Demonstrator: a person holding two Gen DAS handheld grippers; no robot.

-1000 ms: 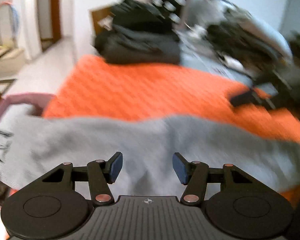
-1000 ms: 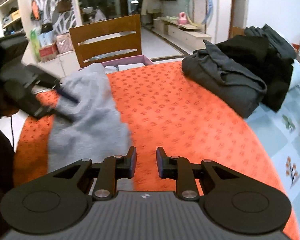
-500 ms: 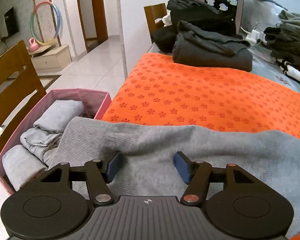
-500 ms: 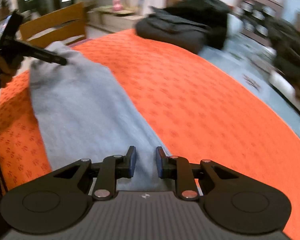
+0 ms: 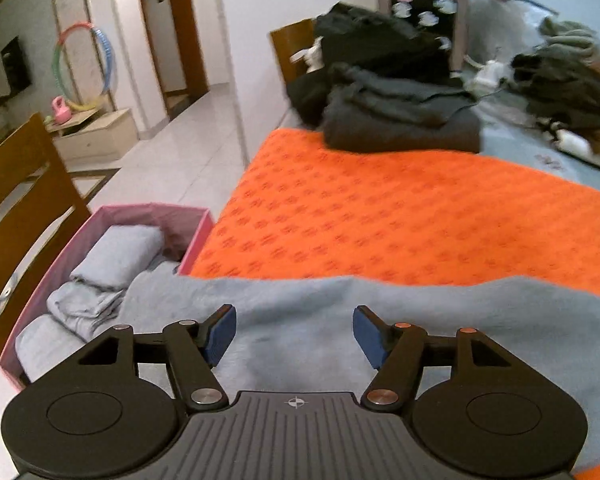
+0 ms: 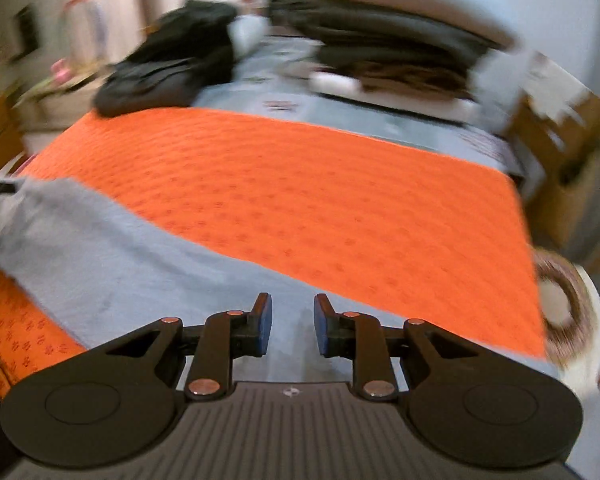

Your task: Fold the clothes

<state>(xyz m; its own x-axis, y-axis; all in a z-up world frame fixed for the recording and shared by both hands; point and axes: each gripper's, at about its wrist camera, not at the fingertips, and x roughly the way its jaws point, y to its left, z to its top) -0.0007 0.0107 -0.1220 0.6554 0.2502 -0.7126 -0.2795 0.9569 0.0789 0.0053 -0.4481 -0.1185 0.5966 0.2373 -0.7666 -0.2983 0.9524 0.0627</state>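
A long grey garment (image 5: pixel 420 312) lies stretched across the near side of the orange patterned cloth (image 5: pixel 400 220). My left gripper (image 5: pixel 294 320) hovers over its left end by the table edge. Its jaws are opening and stand wide, with only the fabric below them and nothing pinched. In the right wrist view the same grey garment (image 6: pixel 120 248) runs from the left edge down under my right gripper (image 6: pixel 293 304). That gripper's blue pads are a narrow gap apart with nothing between them. The right view is motion-blurred.
A pink box (image 5: pixel 196 236) with folded grey clothes (image 5: pixel 128 248) sits beside the table's left edge, by a wooden chair (image 5: pixel 24 200). Dark clothes (image 5: pixel 400 120) are piled at the far end of the orange cloth (image 6: pixel 320 192). A blurred round object (image 6: pixel 564 308) lies at the right.
My left jaws have spread wider over the garment's left end. My right gripper has swept right along the garment and turned, now facing the far pile of clothes.
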